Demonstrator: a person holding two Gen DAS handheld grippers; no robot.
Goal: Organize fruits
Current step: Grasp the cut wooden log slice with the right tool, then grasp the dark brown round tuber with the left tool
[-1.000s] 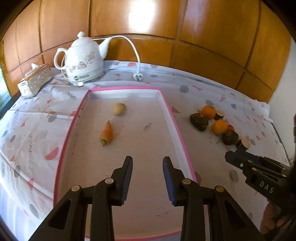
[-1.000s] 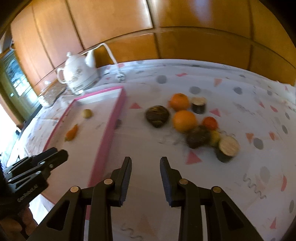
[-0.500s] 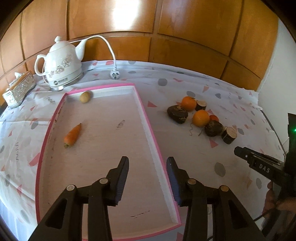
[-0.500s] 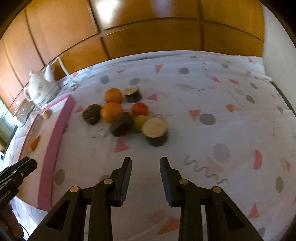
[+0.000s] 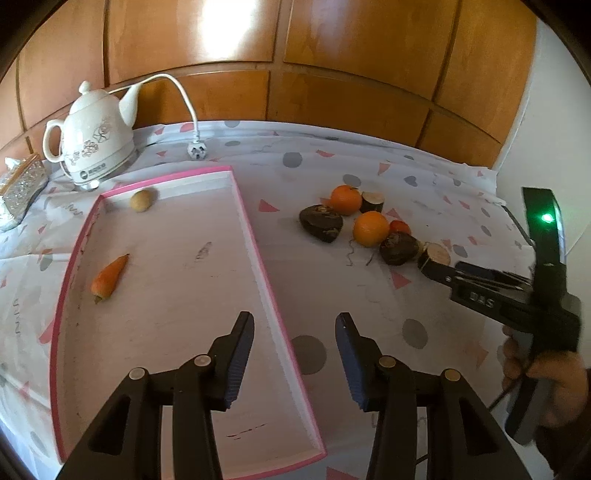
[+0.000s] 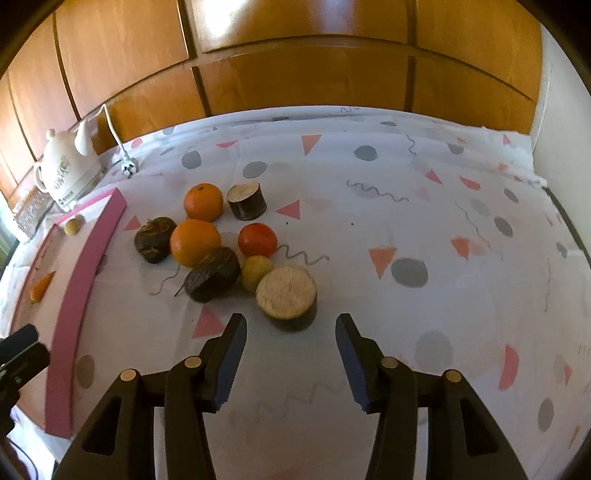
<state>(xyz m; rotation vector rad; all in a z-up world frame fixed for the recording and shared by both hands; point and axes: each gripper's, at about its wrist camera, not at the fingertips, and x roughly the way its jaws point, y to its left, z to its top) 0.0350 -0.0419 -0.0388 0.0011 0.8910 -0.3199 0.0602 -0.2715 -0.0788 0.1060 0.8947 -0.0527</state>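
Fruits (image 6: 207,243) lie just ahead of the gaping right claw (image 6: 291,354).

bright, warm daylight; glare blooms on the wood panels (image 5: 236,33) behind the table (image 6: 369,229). soft short shadows. strong fisheye bending and dark vignette at the picture edges; slight blur there.

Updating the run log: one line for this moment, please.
right tool: open, nearing cut stump piece | left tool: open, empty | pink tray: carrot

Both wrists overlook tray (image 5: 255,236); fruit (image 6: 195,242).
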